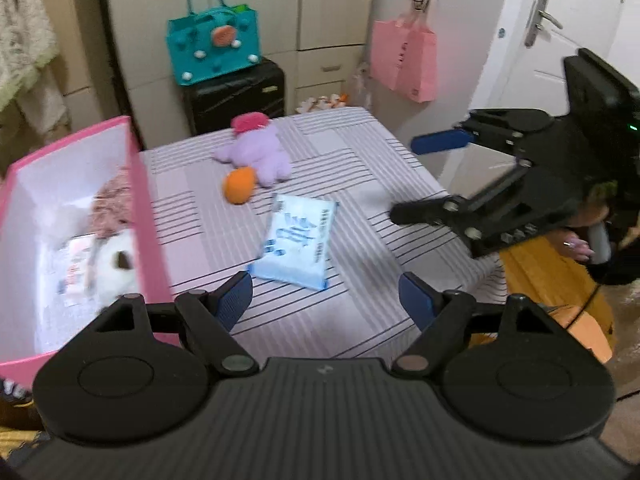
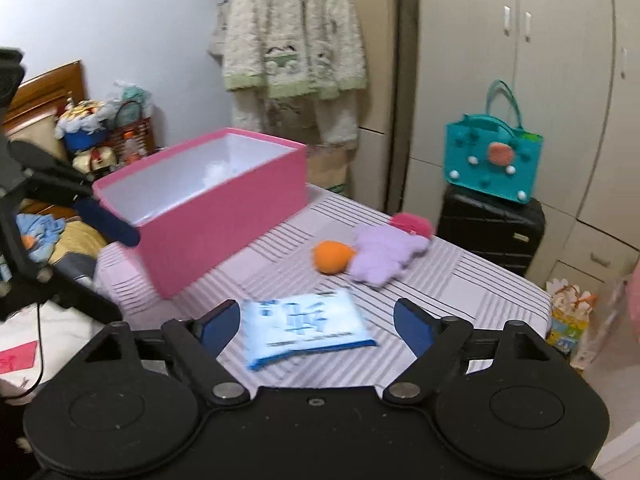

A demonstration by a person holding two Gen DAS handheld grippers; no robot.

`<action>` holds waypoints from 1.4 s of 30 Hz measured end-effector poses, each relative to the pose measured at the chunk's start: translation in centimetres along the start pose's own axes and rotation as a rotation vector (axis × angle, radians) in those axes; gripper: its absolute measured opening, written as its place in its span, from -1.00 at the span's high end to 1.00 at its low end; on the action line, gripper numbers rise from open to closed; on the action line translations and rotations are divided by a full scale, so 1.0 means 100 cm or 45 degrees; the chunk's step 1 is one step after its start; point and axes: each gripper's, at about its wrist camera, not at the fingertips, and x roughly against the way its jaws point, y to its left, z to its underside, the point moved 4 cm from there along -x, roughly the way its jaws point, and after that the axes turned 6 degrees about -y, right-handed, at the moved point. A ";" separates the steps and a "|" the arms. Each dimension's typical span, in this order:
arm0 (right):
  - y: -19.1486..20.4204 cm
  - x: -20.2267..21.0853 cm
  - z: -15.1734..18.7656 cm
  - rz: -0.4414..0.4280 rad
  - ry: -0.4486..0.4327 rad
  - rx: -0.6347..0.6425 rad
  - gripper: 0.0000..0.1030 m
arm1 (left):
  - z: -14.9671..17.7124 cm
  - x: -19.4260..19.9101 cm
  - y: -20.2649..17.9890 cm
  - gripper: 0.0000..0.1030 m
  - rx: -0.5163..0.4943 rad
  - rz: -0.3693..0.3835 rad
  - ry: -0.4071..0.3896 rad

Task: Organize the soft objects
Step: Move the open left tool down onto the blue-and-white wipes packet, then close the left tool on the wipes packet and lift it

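Note:
A light blue pack of wipes [image 1: 296, 240] lies flat on the striped cloth. A purple plush [image 1: 256, 152] with a pink cap and an orange ball end [image 1: 239, 186] lies farther back. The pink box [image 1: 150, 216] stands at the left, with a white plush, a fuzzy pink item and a packet inside. My left gripper [image 1: 326, 296] hovers open just short of the pack, empty. My right gripper [image 1: 404, 180] hangs open at the table's right edge. In the right wrist view the pack [image 2: 308, 326] lies under my open right gripper [image 2: 316, 320], with the plush [image 2: 384, 256] and box [image 2: 224, 224] behind it.
A teal bag [image 1: 216, 46] sits on a black suitcase [image 1: 236, 96] behind the table. A pink bag [image 1: 404, 58] hangs by the white door [image 1: 544, 40]. A fluffy robe [image 2: 292, 40] hangs near the wardrobe. Clutter [image 2: 92, 128] fills the left side.

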 end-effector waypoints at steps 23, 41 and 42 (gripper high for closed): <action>-0.028 -0.109 0.025 -0.129 0.081 0.176 -0.61 | 0.022 -0.102 0.059 -0.13 0.414 -0.257 -0.092; -0.061 -0.139 0.038 -0.356 0.309 -0.162 -0.12 | 0.041 -0.132 0.046 0.17 0.584 -0.308 -0.052; -0.060 -0.139 0.039 -0.362 0.305 -0.151 -0.13 | 0.041 -0.132 0.048 0.26 0.607 -0.292 -0.056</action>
